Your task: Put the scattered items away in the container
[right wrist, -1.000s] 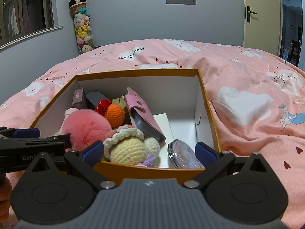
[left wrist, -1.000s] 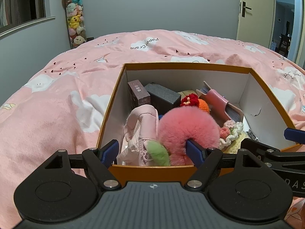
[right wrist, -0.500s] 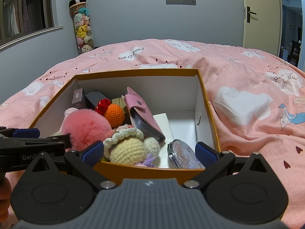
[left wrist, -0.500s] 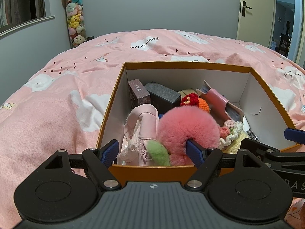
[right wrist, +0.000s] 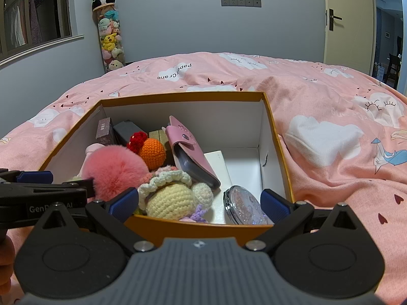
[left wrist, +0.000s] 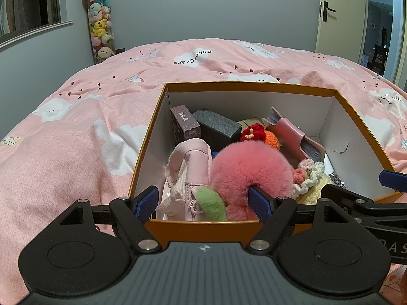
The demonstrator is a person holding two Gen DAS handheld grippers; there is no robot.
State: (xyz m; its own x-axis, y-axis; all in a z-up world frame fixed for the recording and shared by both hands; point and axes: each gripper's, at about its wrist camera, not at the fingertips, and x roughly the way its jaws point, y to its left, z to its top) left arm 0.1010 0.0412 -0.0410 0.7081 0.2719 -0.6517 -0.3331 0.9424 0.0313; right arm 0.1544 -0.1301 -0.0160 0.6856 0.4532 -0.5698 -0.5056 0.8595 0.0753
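An orange box with white inside [left wrist: 249,87] [right wrist: 269,132] sits on the pink bed. In it lie a pink fluffy pompom [left wrist: 250,167] [right wrist: 114,170], a pale pink pouch [left wrist: 188,172], a crochet doll [right wrist: 170,195], an orange crochet ball [right wrist: 152,152], a pink wallet [right wrist: 190,150], two small dark boxes [left wrist: 201,127] and a glittery round mirror [right wrist: 244,208]. My left gripper [left wrist: 203,203] is open and empty at the box's near rim, left side. My right gripper [right wrist: 199,203] is open and empty at the near rim, right side.
Pink cloud-print bedding [left wrist: 76,139] [right wrist: 343,152] surrounds the box. A tall tube of plush toys [left wrist: 99,23] stands at the far wall. A door [right wrist: 348,20] is at the far right.
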